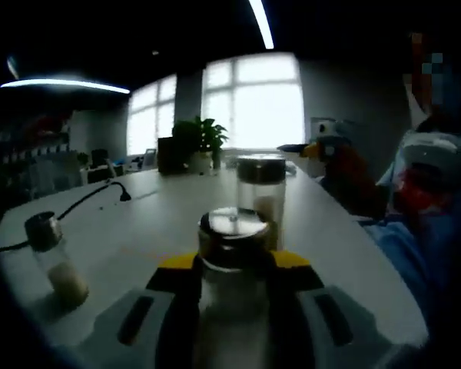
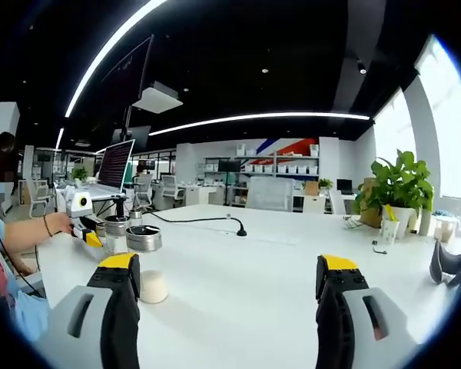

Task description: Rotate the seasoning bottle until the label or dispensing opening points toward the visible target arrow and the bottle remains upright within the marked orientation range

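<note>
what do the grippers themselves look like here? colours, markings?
Left gripper and right gripper match: light grey bodies, each with a dark oblong slot, and black fingers capped with yellow tips. The person holding them wears a blue top and a thin dark wristband.

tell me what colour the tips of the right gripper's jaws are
Yellow tips on dark jaws; the right gripper shows them best in the right gripper view.

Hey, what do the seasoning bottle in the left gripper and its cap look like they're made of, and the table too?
The seasoning bottle looks like clear glass or hard plastic: you can see through its wall, though the picture can't settle which. Its cap looks like brushed metal, silvery with a soft sheen. The table seems to be a smooth white laminate, matte, with only faint reflections. The left gripper is closed on the bottle.
</note>
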Tool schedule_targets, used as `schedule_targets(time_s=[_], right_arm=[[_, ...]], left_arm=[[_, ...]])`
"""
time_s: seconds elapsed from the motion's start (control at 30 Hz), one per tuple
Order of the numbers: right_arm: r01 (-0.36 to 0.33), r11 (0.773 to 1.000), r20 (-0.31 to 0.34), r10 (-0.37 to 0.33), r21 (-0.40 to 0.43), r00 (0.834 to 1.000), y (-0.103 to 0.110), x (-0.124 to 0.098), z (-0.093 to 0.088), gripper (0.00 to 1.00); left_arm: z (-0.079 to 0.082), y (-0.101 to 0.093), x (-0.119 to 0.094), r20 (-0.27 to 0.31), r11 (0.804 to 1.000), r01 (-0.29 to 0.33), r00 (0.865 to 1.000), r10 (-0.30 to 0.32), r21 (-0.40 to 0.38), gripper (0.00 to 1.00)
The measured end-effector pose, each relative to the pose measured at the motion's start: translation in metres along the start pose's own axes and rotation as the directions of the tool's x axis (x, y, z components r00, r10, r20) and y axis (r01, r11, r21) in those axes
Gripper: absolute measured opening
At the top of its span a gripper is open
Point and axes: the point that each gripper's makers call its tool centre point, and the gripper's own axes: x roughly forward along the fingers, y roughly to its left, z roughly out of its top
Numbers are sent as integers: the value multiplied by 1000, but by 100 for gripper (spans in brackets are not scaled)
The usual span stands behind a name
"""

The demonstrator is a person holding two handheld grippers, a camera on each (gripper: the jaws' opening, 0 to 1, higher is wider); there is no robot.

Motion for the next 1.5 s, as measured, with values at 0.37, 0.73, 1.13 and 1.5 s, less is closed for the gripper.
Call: schedule_targets(time_s=[0.37,0.73,1.13,1.5], right_arm=[[-17,999,9,17,31,1000,1,0,2,97],[-20,999,23,20,37,1000,6,-4,8,95],[-22,999,30,21,42,999,9,-5,11,95],[-21,999,28,19,47,999,9,-5,10,95]], left_arm=[[-6,-2,1,-22,999,31,999,-30,26,35],[-6,-7,1,-40,999,28,999,-27,44,45],[5,-2,-22,-21,990,-139,990,139,-31,59],[25,2,-47,35,911,-400,914,405,-97,68]])
